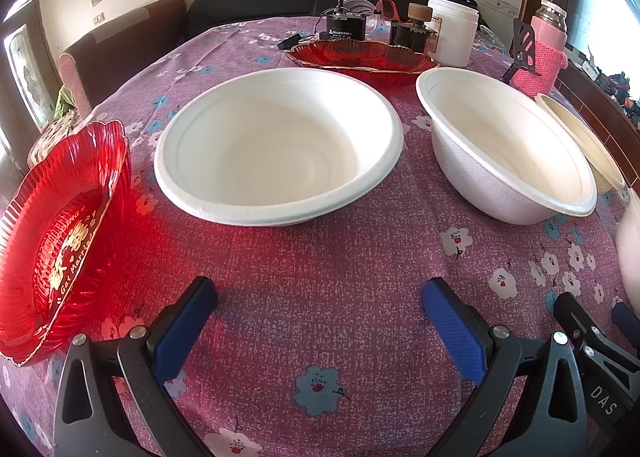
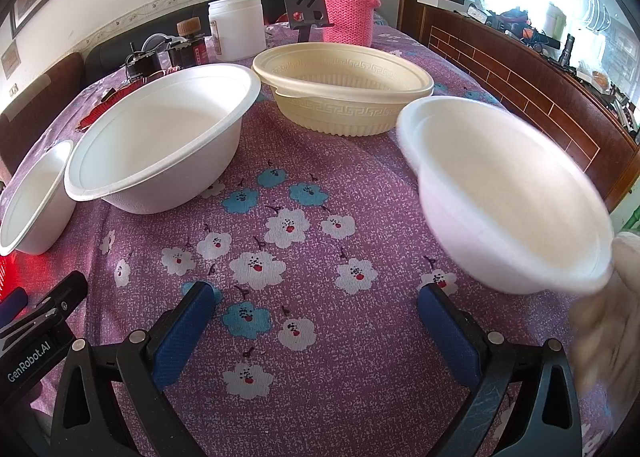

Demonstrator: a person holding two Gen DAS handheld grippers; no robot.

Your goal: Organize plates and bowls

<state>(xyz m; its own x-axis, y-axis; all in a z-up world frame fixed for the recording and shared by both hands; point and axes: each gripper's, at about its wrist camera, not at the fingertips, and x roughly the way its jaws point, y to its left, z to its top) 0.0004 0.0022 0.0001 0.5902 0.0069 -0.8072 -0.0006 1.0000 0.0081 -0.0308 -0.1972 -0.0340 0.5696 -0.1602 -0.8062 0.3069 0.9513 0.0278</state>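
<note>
Both grippers, left (image 1: 320,321) and right (image 2: 316,321), hover with jaws released. Grip the nearest white bowl (image 1: 279,145) by its rim, gently, then nest it

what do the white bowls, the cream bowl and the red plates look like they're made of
White bowls: likely moulded pulp or foam, with a matte, faintly grainy surface and thick rolled rims. Cream bowl: probably thin plastic, with a slight sheen, ribbed wall and embossed key-pattern band. Red plates: translucent plastic or glass, glossy and fluted, one casting a red glow on the cloth.
</note>
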